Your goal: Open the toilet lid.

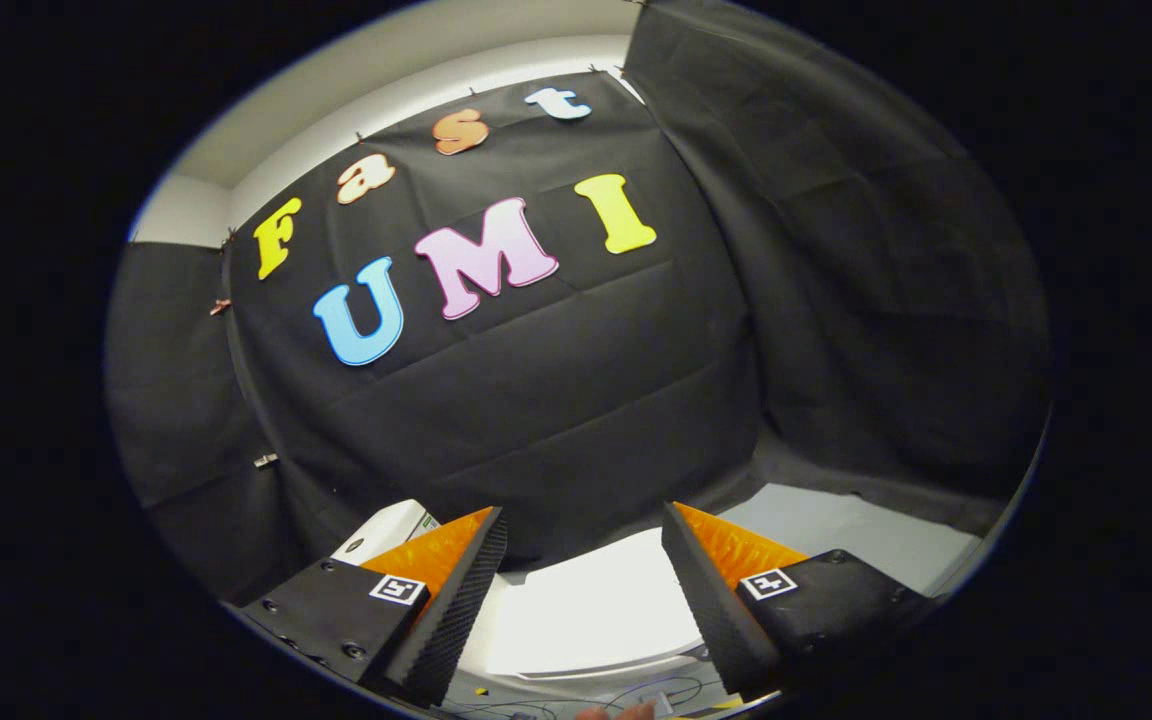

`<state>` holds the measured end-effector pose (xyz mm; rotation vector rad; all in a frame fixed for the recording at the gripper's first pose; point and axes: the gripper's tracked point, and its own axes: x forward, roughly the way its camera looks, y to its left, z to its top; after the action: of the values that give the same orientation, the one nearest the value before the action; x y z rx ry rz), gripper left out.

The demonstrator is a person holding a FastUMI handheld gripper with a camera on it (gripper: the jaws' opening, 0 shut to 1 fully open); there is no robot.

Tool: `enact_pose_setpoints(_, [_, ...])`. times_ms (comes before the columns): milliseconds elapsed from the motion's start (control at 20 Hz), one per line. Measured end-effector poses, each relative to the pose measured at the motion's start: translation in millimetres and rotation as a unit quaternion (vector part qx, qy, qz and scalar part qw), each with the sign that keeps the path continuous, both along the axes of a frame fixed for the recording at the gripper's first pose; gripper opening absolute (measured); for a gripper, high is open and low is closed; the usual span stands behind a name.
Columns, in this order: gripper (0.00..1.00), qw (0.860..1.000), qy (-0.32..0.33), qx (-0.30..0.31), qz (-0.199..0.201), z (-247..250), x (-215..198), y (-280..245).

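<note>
The white toilet lid (591, 610) lies low in the gripper view, seen between and below my two fingers; it looks flat and down. The white tank (386, 530) shows behind the left finger. My gripper (584, 513) is open, its fingers spread wide above the lid with nothing between them. I cannot tell whether either finger touches the lid. The lid's near edge curves just above some cables.
Black cloth walls stand close ahead and to the right. A pale grey floor (836, 530) shows beyond the right finger. Thin cables (636, 692) and part of a hand (621, 712) lie at the very bottom, under the fingers.
</note>
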<state>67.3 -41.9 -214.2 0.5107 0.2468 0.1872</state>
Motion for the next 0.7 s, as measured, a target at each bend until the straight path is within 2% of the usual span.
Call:
enact_pose_setpoints(250, [0.99, 0.996, 0.058, 0.061, -0.001, -61.5, 18.1, -12.8])
enact_pose_setpoints(400, [0.99, 0.991, 0.097, 0.093, -0.01, -109.0, 12.3, -26.1])
enact_pose_setpoints(550, [0.98, 0.983, 0.133, 0.127, -0.015, -150.1, 12.2, -35.7])
enact_pose_setpoints(700, [0.98, 0.969, 0.17, 0.178, -0.014, -191.0, 11.8, -30.8])
